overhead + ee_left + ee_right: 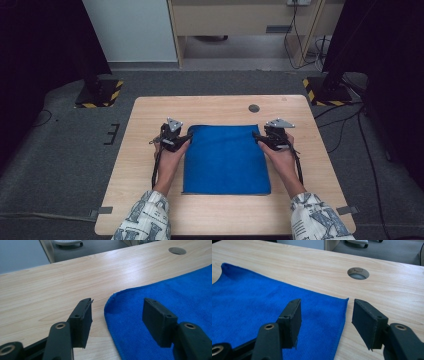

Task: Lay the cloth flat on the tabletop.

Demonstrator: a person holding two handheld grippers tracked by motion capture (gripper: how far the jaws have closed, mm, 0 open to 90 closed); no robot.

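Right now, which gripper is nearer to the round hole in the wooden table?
Right. The right gripper sits at the blue cloth's far right corner, just below the hole; the left gripper is at the far left corner.

I see a light wooden surface [215,210] with a round hole [254,108] near its far edge. A blue cloth [225,160] lies flat on its middle, the cloth's near hem close to the near edge.
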